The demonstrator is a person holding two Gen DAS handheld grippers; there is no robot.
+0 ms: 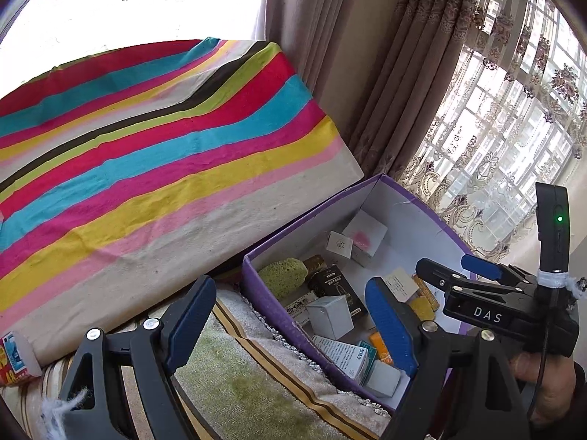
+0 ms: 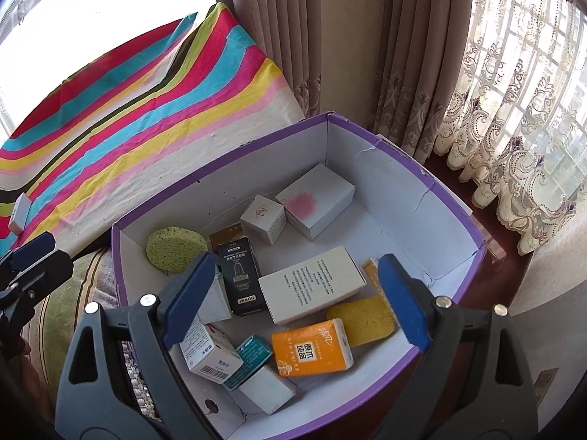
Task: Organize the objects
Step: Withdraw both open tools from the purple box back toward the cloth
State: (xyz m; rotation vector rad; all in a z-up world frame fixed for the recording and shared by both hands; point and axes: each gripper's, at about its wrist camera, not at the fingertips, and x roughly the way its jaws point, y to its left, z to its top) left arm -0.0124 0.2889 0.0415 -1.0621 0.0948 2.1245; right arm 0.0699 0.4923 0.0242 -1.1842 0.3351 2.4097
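here the right hand-held gripper (image 2: 295,293) hangs over the purple box (image 2: 453,198), jaws wide and empty. inside lie an orange pack (image 2: 312,348), sponges and small cartons. the left hand-held gripper (image 1: 290,324) gapes empty beside the box, near the striped cloth (image 1: 146,154).

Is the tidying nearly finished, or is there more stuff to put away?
Mostly done, it seems: the purple box already holds sponges, small cartons and an orange tissue pack. Both grippers, left and right, are open and empty. Left: a white box on the striped cloth.
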